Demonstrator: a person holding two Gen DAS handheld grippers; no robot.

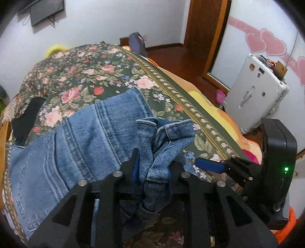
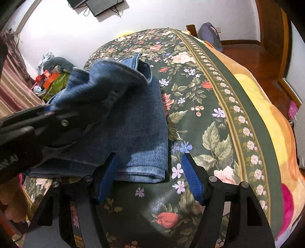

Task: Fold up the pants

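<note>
Blue jeans (image 1: 80,133) lie folded on the floral bedspread (image 1: 80,76). Left gripper (image 1: 152,164) pinches the bunched leg hems (image 1: 164,133) over them. Right gripper (image 2: 148,171) jaws spread, empty, straddling the fold's corner.

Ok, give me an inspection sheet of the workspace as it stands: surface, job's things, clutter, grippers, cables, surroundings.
Surface: dark green floral bedspread over a bed, orange blanket along its edge.
Job's things: blue denim jeans, partly folded on the bedspread, hem ends bunched up.
Clutter: black cloth on the bedspread beyond the jeans.
Grippers: left gripper has the bunched hems between its fingers; right gripper open, empty, at the folded edge.
Cables: wires hang below the wall-mounted black screen.
Surroundings: white hard-shell suitcase, wooden floor, pink heart decals on the wall.
</note>
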